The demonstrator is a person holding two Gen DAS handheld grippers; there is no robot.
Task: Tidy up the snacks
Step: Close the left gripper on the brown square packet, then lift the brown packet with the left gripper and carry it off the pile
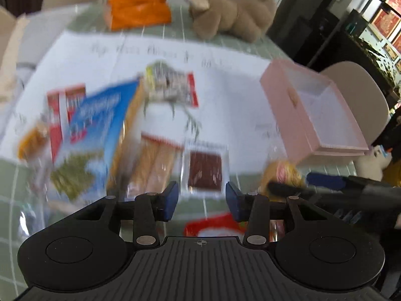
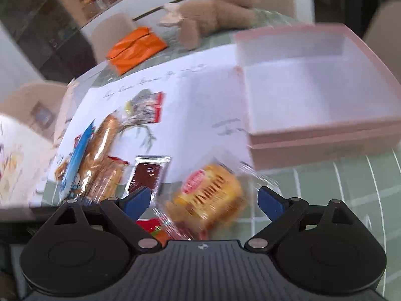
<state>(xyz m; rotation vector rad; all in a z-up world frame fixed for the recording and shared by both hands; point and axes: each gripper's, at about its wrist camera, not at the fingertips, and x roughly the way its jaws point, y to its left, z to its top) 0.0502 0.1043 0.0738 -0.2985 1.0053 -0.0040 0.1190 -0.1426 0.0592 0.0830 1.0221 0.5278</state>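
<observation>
- Surface: a table covered by a green cutting mat with a white grid; a large white paper sheet with handwriting lies across its middle. Chairs and framed red pictures stand in the blurred background.
- Far edge of the table: an orange packet and a brown plush toy lie side by side.
- Pink box: open, white inside, empty in the visible part; it sits at the right edge of the paper sheet.
- Snack group at the left edge of the sheet: a blue bag with green printing, a red-and-white packet partly under it, and a clear-wrapped bread pack beside it. A grey-and-red sachet lies further back.
- Dark red snack in a clear wrapper: flat on the near edge of the sheet, just right of the bread pack.
- Yellow biscuit pack: clear crinkled wrapper, red oval label, golden contents; it lies on the mat near the pink box's front corner.
- A red packet lies on the mat at the near edge.
- Left gripper: tongs partly apart, nothing between them, above the dark red snack.
- Right gripper: tongs wide apart, either side of the yellow biscuit pack; contact cannot be told through the blur.
</observation>
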